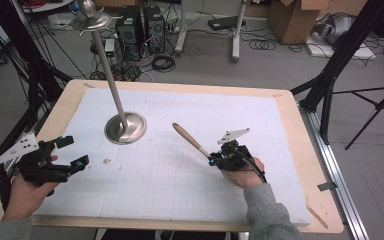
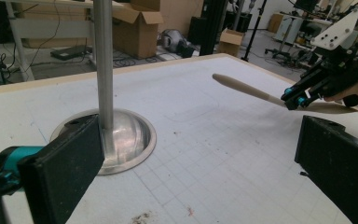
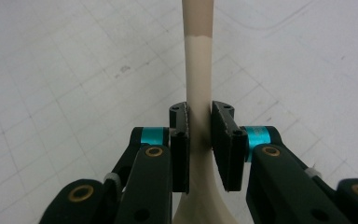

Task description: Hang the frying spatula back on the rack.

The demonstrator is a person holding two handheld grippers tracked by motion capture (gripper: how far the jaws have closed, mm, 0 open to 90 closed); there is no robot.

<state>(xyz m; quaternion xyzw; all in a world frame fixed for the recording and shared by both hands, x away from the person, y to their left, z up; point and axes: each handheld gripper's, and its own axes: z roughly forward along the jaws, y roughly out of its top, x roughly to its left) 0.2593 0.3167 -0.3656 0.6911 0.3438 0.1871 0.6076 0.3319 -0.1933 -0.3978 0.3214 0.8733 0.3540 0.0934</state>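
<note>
While the right tool (image 1: 211,161) pinches the pale wooden spoon (image 1: 190,140) by the lower part of its handle, the left tool (image 1: 70,153) hovers with its jaws spread wide and nothing between them, near the left edge of the table (image 1: 280,107). In the right gripper view the two black pads press on either side of the handle (image 3: 199,84), just above where it flares into the bowl (image 3: 204,205) — so the grip looks firm and centred.

The spoon sits a little right of the table's middle, toward the near edge, lifted off the white gridded mat (image 1: 180,175). Its long axis slants from the right tool up and away toward the far left, the rounded handle end (image 1: 176,126) pointing roughly at the polished metal stand (image 1: 125,127), whose round domed base rests left of centre and whose slim pole (image 1: 107,65) rises to a hooked top (image 1: 89,17).

That is the relation the next move seems to turn on: the stand lies ahead of the spoon's free end, along the line the handle already points. The left tool is the nearer one to the base — in its own view the pole (image 2: 104,65) stands just beyond its left jaw — while the right one carries the spoon (image 2: 247,88).
</note>
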